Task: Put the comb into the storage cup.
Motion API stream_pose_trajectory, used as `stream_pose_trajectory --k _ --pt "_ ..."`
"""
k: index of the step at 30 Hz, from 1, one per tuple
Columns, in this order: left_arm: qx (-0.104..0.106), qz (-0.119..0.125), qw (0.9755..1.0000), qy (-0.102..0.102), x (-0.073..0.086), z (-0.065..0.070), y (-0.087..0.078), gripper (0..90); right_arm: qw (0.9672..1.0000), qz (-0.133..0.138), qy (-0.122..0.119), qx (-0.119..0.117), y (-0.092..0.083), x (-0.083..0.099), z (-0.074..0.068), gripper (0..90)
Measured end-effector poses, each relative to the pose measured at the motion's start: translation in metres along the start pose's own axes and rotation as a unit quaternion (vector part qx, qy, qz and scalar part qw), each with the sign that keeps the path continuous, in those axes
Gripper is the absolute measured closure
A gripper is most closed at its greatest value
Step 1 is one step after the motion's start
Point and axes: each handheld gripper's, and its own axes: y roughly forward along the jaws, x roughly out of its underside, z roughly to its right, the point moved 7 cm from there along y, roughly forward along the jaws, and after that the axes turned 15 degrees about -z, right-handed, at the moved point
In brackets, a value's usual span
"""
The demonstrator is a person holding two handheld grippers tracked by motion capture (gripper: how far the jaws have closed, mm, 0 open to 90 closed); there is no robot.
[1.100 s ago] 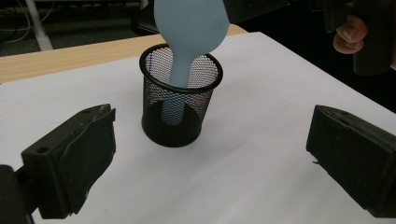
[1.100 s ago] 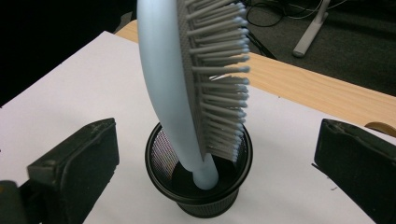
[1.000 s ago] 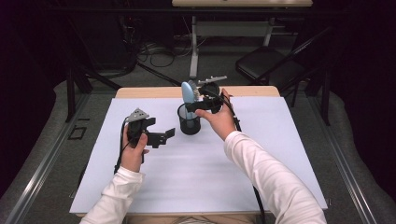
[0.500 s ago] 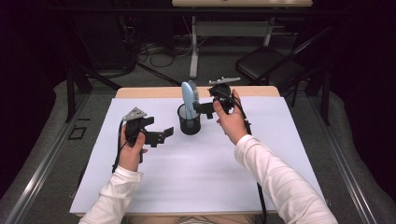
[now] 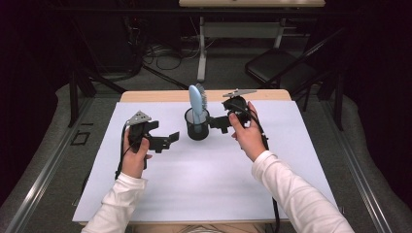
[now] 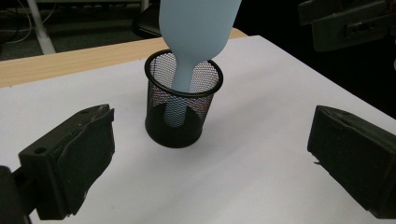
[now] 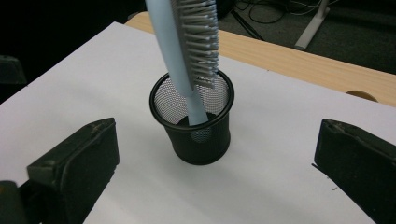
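Observation:
A light blue hairbrush (image 5: 197, 99) stands handle-down in a black mesh cup (image 5: 197, 127) on the white table sheet. Its smooth back (image 6: 196, 18) faces the left gripper view; its grey bristles (image 7: 198, 37) face the right gripper view. My left gripper (image 5: 171, 141) is open, left of the cup (image 6: 182, 107) and apart from it. My right gripper (image 5: 216, 124) is open just right of the cup (image 7: 194, 126), with nothing between its jaws. Neither touches the brush.
The white sheet (image 5: 204, 179) covers a wooden table whose far edge (image 5: 155, 95) shows bare. Beyond stand a black chair (image 5: 277, 65), a desk leg (image 5: 201, 53) and floor cables. Open sheet lies in front of the cup.
My right gripper has let go of the brush, opened and drawn back to the right of the cup. The brush stays standing in the cup. The left gripper barely moved.

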Motion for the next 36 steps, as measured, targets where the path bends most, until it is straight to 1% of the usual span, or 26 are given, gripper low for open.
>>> stream_pose_trajectory --k 4,5,9,11,12,17,24,27,30,33,36 --pt "-0.002 -0.002 1.0000 0.003 0.001 -0.001 0.000 0.9 0.9999 0.005 -0.012 -0.001 -0.002 0.005 -0.006 0.0" --pt "-0.002 -0.003 1.0000 0.003 0.001 -0.001 0.000 0.9 0.9999 0.005 -0.010 -0.003 -0.002 0.007 -0.007 0.0" --pt "-0.004 -0.004 1.0000 0.004 0.002 -0.001 0.000 0.9 0.9999 0.003 -0.012 -0.007 -0.002 0.013 -0.010 0.0" --pt "-0.003 -0.003 1.0000 0.003 0.002 -0.001 0.000 0.9 0.9999 0.002 -0.013 -0.007 -0.002 0.015 -0.010 0.0" --pt "-0.003 -0.003 1.0000 0.005 0.002 -0.001 -0.001 0.9 0.9999 0.002 -0.009 -0.008 -0.003 0.017 -0.010 0.0" --pt "-0.004 -0.004 1.0000 0.007 0.002 -0.001 -0.002 0.9 0.9999 0.005 -0.006 -0.009 -0.005 0.023 -0.008 0.0" --pt "-0.003 -0.006 1.0000 0.005 0.001 -0.001 0.000 0.9 0.9999 0.009 -0.004 -0.012 -0.007 0.036 -0.006 0.0" --pt "-0.006 -0.005 1.0000 0.002 0.001 -0.003 0.000 0.9 0.9998 0.010 -0.004 -0.014 -0.008 0.043 -0.006 0.0" --pt "-0.009 -0.006 0.9999 0.005 0.002 -0.002 -0.002 0.9 0.9998 0.008 -0.005 -0.015 -0.008 0.050 -0.006 0.0" --pt "-0.008 -0.004 0.9999 0.005 0.002 -0.003 -0.003 0.9 0.9998 0.011 -0.007 -0.012 -0.008 0.058 -0.004 0.0" --pt "-0.010 -0.005 0.9999 0.005 0.003 -0.004 -0.004 0.9 0.9999 0.011 -0.004 -0.009 -0.008 0.065 -0.003 0.0"
